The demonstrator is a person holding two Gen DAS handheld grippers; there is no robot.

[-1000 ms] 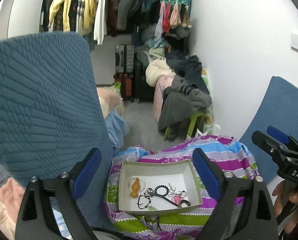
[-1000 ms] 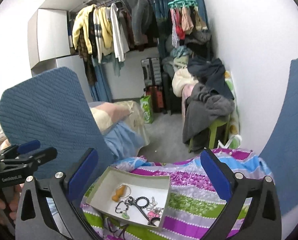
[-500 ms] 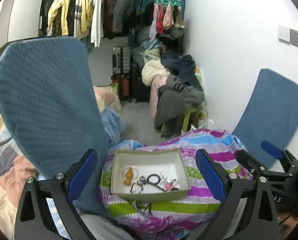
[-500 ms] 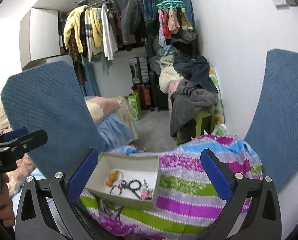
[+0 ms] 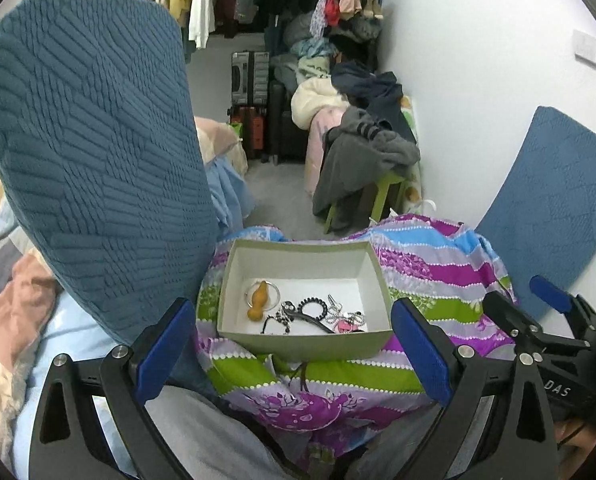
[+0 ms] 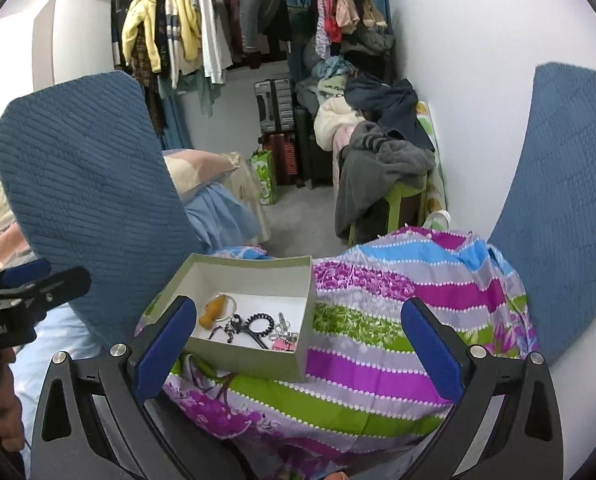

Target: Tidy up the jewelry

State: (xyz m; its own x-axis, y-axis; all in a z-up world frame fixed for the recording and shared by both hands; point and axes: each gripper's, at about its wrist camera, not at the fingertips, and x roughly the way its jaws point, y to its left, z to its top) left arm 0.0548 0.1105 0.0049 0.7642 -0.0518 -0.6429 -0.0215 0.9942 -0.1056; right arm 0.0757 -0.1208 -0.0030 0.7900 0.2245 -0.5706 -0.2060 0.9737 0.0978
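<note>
A shallow green-sided box (image 5: 303,342) (image 6: 250,356) with a white inside rests on a striped, colourful cloth (image 5: 437,264) (image 6: 397,312). Inside lie an orange gourd pendant on a silver ring (image 5: 258,300) (image 6: 214,310), a black coil hair tie (image 5: 313,306) (image 6: 262,323), black beaded pieces (image 5: 284,317) and a pink charm (image 5: 343,325) (image 6: 284,344). My left gripper (image 5: 294,350) hangs open just in front of the box. My right gripper (image 6: 298,354) is open too, over the box's right edge and the cloth. Both are empty.
Two blue quilted cushions stand up: a big one on the left (image 5: 90,152) (image 6: 86,200), another against the white wall on the right (image 5: 553,208) (image 6: 569,208). Behind are clothes on a rail (image 6: 178,28), suitcases (image 5: 250,80) and a stool piled with garments (image 5: 361,160).
Both cameras have come closer to the box, which now fills more of each view. Nothing in the box has moved. Both grippers stay open.
</note>
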